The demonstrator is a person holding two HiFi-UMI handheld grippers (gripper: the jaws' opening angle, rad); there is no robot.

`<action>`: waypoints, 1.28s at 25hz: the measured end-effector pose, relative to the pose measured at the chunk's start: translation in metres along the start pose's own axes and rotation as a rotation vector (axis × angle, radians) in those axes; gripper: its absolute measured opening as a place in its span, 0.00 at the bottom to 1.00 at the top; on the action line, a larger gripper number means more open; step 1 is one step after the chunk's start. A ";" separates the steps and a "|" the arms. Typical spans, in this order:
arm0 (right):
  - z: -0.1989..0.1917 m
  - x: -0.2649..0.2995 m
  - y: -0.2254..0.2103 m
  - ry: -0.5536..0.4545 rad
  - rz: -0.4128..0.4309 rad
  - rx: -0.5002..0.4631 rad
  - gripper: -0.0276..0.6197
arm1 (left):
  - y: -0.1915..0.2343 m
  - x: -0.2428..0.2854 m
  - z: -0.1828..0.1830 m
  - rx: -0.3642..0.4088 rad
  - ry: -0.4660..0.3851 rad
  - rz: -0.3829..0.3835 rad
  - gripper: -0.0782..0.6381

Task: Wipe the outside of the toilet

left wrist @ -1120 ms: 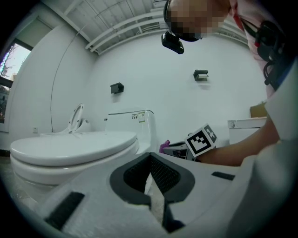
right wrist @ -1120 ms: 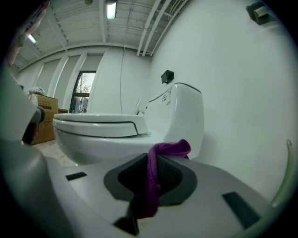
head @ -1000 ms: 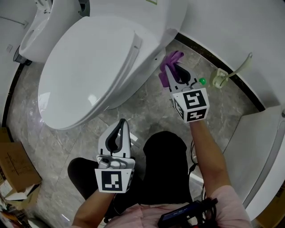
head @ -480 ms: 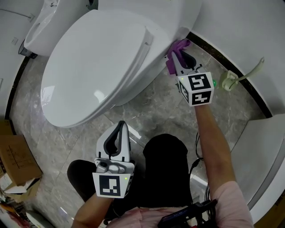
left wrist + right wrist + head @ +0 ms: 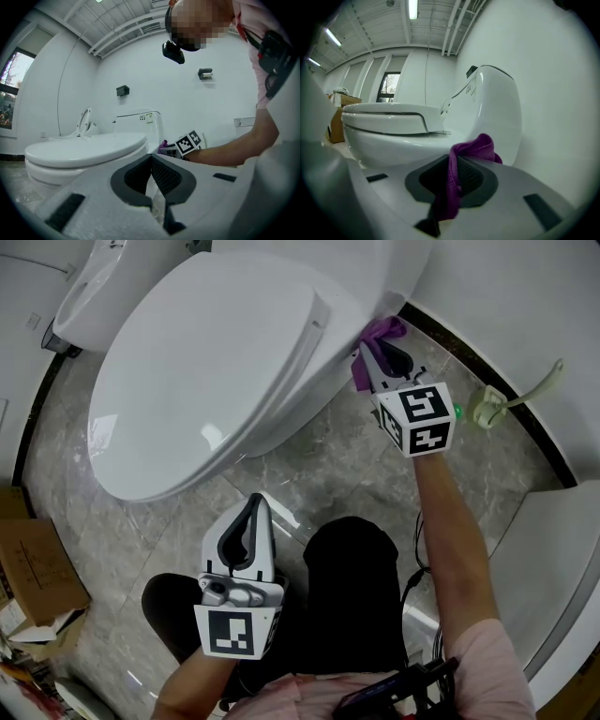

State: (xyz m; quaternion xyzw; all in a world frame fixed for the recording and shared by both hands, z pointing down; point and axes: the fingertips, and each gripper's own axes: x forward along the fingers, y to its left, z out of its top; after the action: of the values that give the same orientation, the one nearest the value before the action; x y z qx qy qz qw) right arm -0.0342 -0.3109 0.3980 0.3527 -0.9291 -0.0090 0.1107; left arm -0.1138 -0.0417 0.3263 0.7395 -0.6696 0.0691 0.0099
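Observation:
A white toilet (image 5: pixel 206 371) with its lid down fills the upper left of the head view. My right gripper (image 5: pixel 367 354) is shut on a purple cloth (image 5: pixel 382 333) and holds it against the toilet's right side, near the base of the tank (image 5: pixel 494 112). The purple cloth (image 5: pixel 471 150) bunches out past the jaws in the right gripper view. My left gripper (image 5: pixel 251 510) hangs low over the floor in front of the bowl, shut with nothing in it. From the left gripper view the toilet (image 5: pixel 86 150) and the right gripper's marker cube (image 5: pixel 190 142) show beyond the jaws.
A second white fixture (image 5: pixel 89 296) stands at the upper left. A pale green brush (image 5: pixel 511 395) lies on the grey marble floor by the curved wall at the right. Cardboard boxes (image 5: pixel 33 587) sit at the lower left. The person's dark trousers (image 5: pixel 342 606) are below.
My right gripper has carried the purple cloth up and away from me, from the floor gap to the toilet's side by the tank. The left gripper has hardly moved.

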 end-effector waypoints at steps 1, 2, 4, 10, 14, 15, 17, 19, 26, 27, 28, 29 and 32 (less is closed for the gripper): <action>0.000 -0.001 0.002 0.000 0.006 0.002 0.13 | -0.001 -0.001 0.001 0.000 -0.002 0.001 0.12; 0.000 -0.002 0.005 0.000 0.012 0.004 0.13 | -0.001 -0.002 0.001 0.000 -0.001 0.002 0.12; 0.000 -0.004 0.012 -0.001 0.028 0.008 0.13 | -0.003 -0.006 0.001 -0.003 0.011 0.003 0.12; -0.003 -0.009 0.040 0.001 0.088 0.012 0.13 | -0.002 -0.012 0.003 -0.003 0.012 0.018 0.12; -0.004 -0.013 0.059 0.006 0.132 -0.001 0.13 | -0.001 -0.016 0.004 0.004 0.020 0.027 0.12; -0.003 -0.014 0.063 0.006 0.141 -0.002 0.13 | 0.000 -0.017 0.004 0.006 0.021 0.030 0.12; -0.003 -0.016 0.071 0.005 0.157 -0.002 0.13 | 0.001 -0.017 0.002 0.006 0.028 0.035 0.12; -0.003 -0.017 0.077 0.002 0.172 -0.001 0.13 | 0.000 -0.016 0.000 0.007 0.034 0.038 0.12; -0.005 -0.018 0.087 0.020 0.203 -0.019 0.13 | -0.002 -0.013 0.004 -0.011 0.052 0.046 0.12; -0.004 -0.018 0.086 0.032 0.210 -0.021 0.13 | -0.003 -0.013 0.009 -0.014 0.054 0.044 0.12; -0.003 -0.017 0.086 0.044 0.217 -0.019 0.13 | -0.004 -0.013 0.016 -0.017 0.053 0.043 0.12; -0.003 -0.016 0.085 0.056 0.223 -0.014 0.13 | -0.004 -0.015 0.025 -0.019 0.047 0.046 0.12; -0.004 -0.016 0.084 0.082 0.222 0.024 0.13 | -0.003 -0.027 0.038 -0.049 0.069 0.072 0.12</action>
State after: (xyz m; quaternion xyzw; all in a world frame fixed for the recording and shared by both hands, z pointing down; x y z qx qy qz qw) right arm -0.0766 -0.2368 0.4066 0.2491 -0.9572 0.0287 0.1446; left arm -0.1098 -0.0183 0.2853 0.7118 -0.6964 0.0782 0.0486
